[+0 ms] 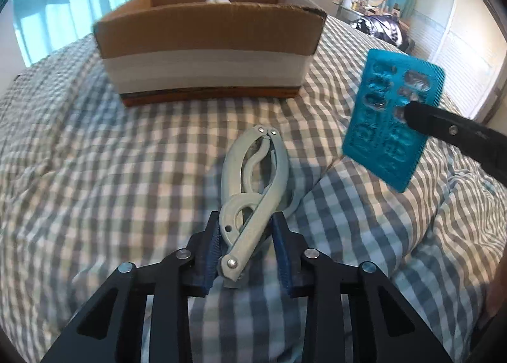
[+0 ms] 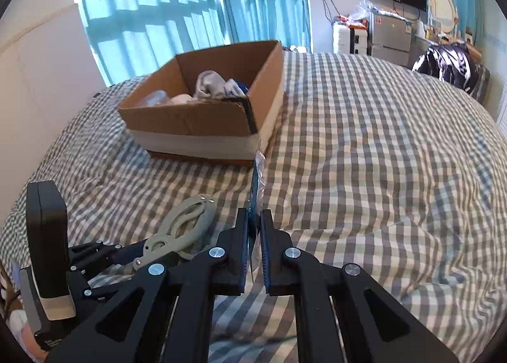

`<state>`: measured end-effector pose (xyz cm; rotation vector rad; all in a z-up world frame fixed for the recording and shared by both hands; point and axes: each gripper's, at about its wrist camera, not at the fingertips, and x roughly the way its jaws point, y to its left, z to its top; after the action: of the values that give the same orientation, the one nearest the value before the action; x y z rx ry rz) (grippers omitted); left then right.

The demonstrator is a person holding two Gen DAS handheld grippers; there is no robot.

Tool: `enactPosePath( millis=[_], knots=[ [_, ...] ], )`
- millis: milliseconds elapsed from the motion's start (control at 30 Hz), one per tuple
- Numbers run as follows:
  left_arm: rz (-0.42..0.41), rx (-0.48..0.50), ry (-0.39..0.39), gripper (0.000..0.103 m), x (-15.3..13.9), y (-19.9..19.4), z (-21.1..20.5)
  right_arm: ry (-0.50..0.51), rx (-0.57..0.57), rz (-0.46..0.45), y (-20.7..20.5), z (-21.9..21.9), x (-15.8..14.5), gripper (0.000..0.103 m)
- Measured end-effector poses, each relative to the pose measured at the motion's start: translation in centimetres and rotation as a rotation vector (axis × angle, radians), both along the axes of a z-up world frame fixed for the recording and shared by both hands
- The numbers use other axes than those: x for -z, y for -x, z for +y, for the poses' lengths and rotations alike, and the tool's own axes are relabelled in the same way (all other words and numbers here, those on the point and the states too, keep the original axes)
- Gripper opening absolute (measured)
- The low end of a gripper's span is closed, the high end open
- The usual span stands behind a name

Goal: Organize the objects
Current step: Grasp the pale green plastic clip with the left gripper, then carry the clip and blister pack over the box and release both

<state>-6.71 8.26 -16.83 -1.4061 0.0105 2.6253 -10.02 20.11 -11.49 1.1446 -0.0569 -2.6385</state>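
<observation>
My left gripper (image 1: pixel 245 230) is shut on the handles of a grey metal nutcracker-like tool (image 1: pixel 253 179), held just above the checked bedspread; the tool also shows in the right wrist view (image 2: pixel 187 223). My right gripper (image 2: pixel 255 220) is shut on a blue pill blister pack (image 2: pixel 256 192), seen edge-on there and face-on in the left wrist view (image 1: pixel 393 119), lifted in the air to the right of the tool. An open cardboard box (image 1: pixel 209 43) stands farther back on the bed; in the right wrist view the box (image 2: pixel 202 122) holds socks and other small items.
The checked bedspread (image 2: pixel 380 157) covers the bed, with folds near the front right. A dark bundle (image 2: pixel 450 65) lies at the far right corner. A TV, appliances and a mirror stand by the far wall; blue curtains hang behind the box.
</observation>
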Motion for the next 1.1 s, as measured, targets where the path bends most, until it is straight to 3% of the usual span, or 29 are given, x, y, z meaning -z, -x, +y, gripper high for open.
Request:
enactPosePath(
  millis=[400, 633, 767, 1000, 1100],
  knots=[
    [0.088, -0.061, -0.011, 0.025, -5.2, -2.6, -2.1, 0.031, -0.006, 0.034, -3.2, 1.4, -2.8, 0.007],
    [0.157, -0.093, 0.017, 0.023, -9.6, -3.0, -3.4, -0.034, -0.026, 0.041, -4.8, 1.0, -4.6, 0.007],
    [0.203, -0.121, 0.018, 0.023, -12.6, -3.7, -4.4, -0.022, -0.036, 0.056, -5.7, 1.2, -6.6, 0.007],
    [0.285, -0.139, 0.064, 0.023, -17.1, -3.7, -4.8, -0.074, -0.091, 0.161, -6.5, -0.9, -12.1, 0.007],
    [0.306, -0.129, 0.026, 0.023, -18.8, -2.5, -5.2, -0.069, -0.118, 0.206, -5.7, -1.9, -14.4, 0.007]
  ],
)
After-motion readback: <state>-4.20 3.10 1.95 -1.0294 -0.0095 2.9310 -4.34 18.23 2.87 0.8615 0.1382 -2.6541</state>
